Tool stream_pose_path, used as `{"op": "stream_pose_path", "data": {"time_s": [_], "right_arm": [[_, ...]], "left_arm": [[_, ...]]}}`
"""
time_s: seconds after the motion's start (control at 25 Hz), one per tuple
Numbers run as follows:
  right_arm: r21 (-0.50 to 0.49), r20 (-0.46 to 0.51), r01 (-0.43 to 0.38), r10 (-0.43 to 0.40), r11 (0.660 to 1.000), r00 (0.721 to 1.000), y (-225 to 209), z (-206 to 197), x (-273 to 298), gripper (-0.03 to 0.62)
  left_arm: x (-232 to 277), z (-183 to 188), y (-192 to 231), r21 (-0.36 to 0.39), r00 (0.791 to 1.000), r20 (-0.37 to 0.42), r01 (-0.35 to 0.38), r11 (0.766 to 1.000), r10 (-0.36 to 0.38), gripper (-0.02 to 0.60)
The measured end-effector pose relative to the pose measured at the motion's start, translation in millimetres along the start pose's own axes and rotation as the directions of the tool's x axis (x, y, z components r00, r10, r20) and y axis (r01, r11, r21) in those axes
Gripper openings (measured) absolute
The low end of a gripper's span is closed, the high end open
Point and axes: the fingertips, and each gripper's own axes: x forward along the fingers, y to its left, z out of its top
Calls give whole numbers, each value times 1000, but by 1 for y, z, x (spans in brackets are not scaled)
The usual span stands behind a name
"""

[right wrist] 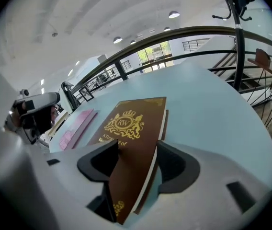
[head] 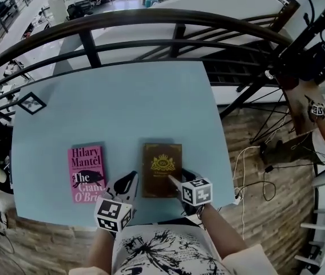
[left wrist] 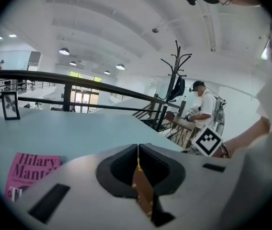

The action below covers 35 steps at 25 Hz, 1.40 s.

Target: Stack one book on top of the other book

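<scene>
A brown book with a gold crest (head: 162, 169) lies on the light blue table (head: 122, 107) near its front edge. A pink Hilary Mantel book (head: 86, 173) lies flat to its left, apart from it. My left gripper (head: 131, 180) is at the brown book's left edge. In the left gripper view its jaws (left wrist: 138, 153) are shut on a thin brown, gold-dotted strip (left wrist: 142, 190) of that book. My right gripper (head: 175, 182) is at the book's near right corner. In the right gripper view the brown book (right wrist: 133, 128) runs between the open jaws (right wrist: 137, 158), with a gap at the right jaw.
A small black picture frame (head: 32, 102) stands at the table's far left. A dark metal railing (head: 151, 22) curves behind the table. Right of the table are a wooden floor with cables (head: 254, 171) and tripod legs. Another person (left wrist: 204, 110) stands by a coat stand (left wrist: 175, 80).
</scene>
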Motion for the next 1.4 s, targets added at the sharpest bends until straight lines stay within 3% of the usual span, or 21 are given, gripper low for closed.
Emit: {"op": "stream_pose_path", "data": {"time_s": [0.2, 0.32, 0.4, 0.6, 0.92, 1.08, 1.4], "right_arm": [[37, -6, -29, 29, 999, 1000, 1, -2, 1, 235], [29, -4, -33, 33, 999, 999, 1, -2, 1, 233], [25, -2, -36, 36, 999, 999, 1, -2, 1, 235], [30, 1, -52, 52, 998, 999, 1, -2, 2, 235], [22, 17, -77, 77, 997, 997, 1, -2, 3, 238], [27, 21, -85, 85, 996, 996, 2, -2, 3, 238], [40, -24, -72, 73, 997, 997, 0, -6, 0, 230]], "left_arm": [[21, -26, 1, -59, 990, -137, 19, 998, -27, 13], [35, -47, -1, -115, 970, -238, 21, 993, -48, 20], [41, -61, -7, -164, 949, -303, 40, 986, -89, 132], [54, -89, -12, -231, 908, -403, 23, 973, -117, 237], [71, -129, -6, -403, 878, -448, -33, 914, -166, 279], [75, -134, -10, -488, 881, -426, -31, 872, -207, 278], [73, -136, -17, -486, 886, -434, -77, 870, -164, 276]]}}
